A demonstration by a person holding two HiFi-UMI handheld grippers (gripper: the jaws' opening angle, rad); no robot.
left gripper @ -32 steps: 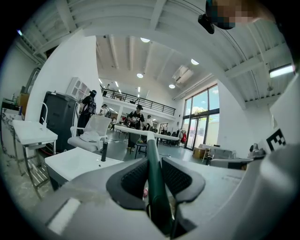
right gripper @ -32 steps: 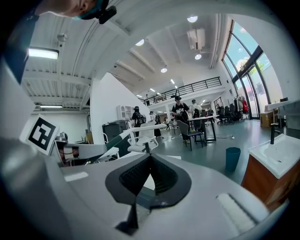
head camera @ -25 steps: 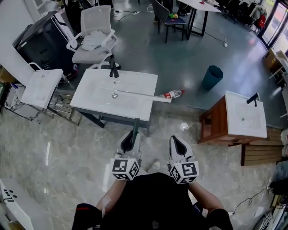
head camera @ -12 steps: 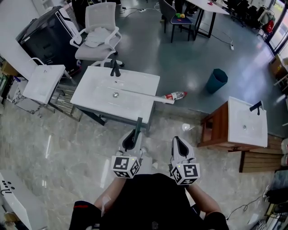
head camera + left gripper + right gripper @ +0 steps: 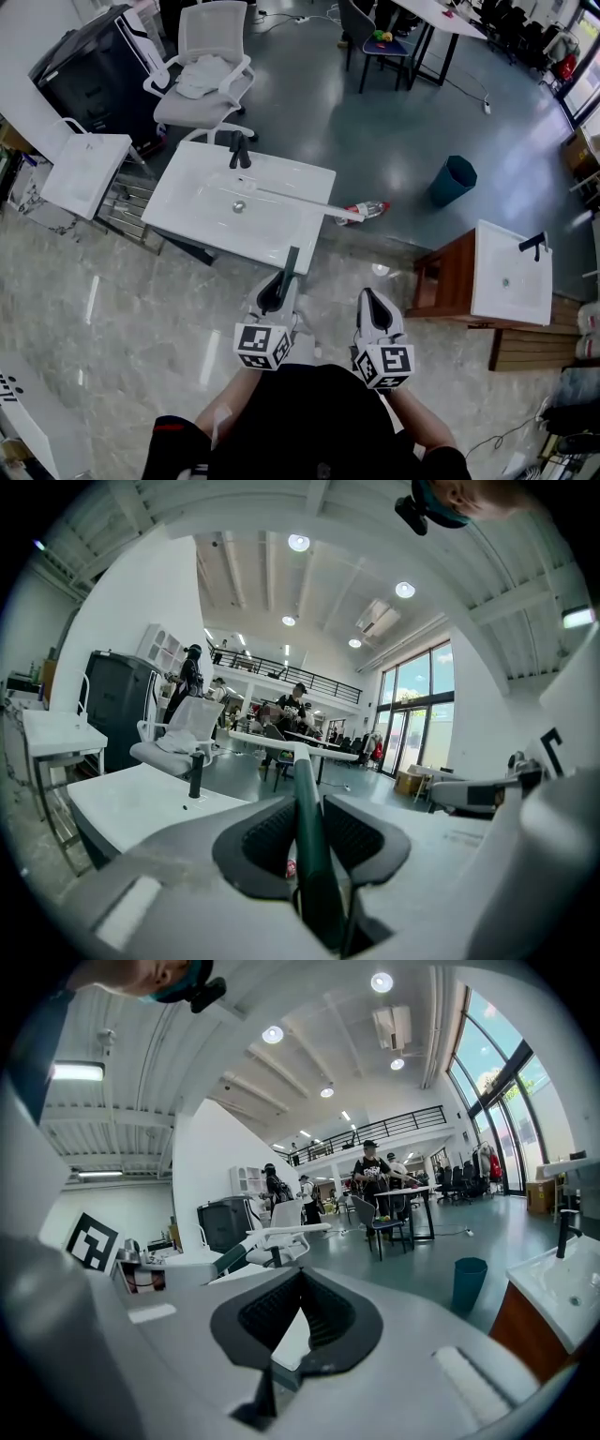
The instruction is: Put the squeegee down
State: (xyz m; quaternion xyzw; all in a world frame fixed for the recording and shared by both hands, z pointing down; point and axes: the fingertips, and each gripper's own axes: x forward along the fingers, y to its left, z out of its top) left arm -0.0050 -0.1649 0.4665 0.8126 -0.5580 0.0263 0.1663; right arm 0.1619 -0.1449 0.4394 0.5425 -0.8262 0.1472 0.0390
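Squeegee (image 5: pixel 290 264) (image 5: pixel 307 836): dark green handle pinched between the pads of the left tool (image 5: pixel 274 292) (image 5: pixel 302 829), which press on it from both sides. The handle runs forward from the jaws; its long white blade sits crosswise at the far end. In the head view the blade reads as a pale bar over the right half of the white basin surface (image 5: pixel 187 220); whether it touches that surface cannot be told. Right tool (image 5: pixel 371 302) (image 5: pixel 298 1309) is level with the left one and just beside it, fingertips drawn together, nothing between them. Both tools are held in front of the person's dark top, at the near edge of the basin surface. A black faucet (image 5: pixel 240 150) stands at the basin's far edge. A plastic bottle (image 5: pixel 367 208) with a red label lies on the grey floor past the right corner. Further right are a teal bin (image 5: pixel 453 180) and a second basin (image 5: pixel 511 272) on a wooden cabinet. A white office chair (image 5: pixel 202 66) stands behind the faucet.
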